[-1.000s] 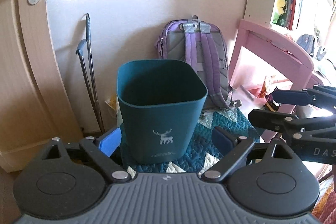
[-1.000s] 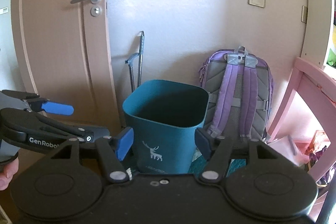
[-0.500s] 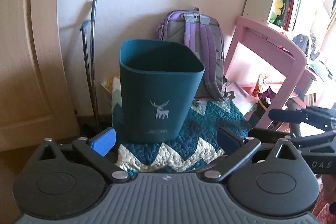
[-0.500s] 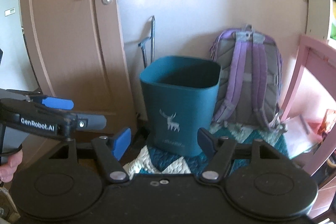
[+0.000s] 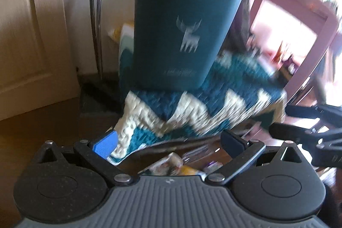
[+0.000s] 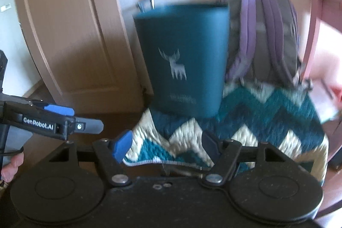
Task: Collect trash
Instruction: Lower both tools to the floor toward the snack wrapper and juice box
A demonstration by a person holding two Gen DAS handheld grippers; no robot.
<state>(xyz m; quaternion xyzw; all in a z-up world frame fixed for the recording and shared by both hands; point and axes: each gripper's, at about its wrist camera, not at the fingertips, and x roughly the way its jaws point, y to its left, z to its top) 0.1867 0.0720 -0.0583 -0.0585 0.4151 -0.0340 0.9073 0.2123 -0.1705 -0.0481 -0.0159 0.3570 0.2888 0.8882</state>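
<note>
Teal bin (image 5: 183, 29) upright on the zigzag rug (image 5: 192, 108), backpack (image 6: 263, 35) behind. Wrappers (image 5: 177, 166) on the floor off the rug's near edge. Left gripper (image 5: 168, 142) wide open, empty; right gripper (image 6: 166, 142) open, empty.

The left gripper (image 5: 168, 143) is showing a ribbed grey body, black round hubs, silver rivets and black linkage arms ending in blue pads (image 5: 105, 143). The right gripper (image 6: 167, 143) is wearing an all-black body with the same blue pads (image 6: 123, 144). White "GenRobot.AI" lettering is running along the left gripper's side.
</note>
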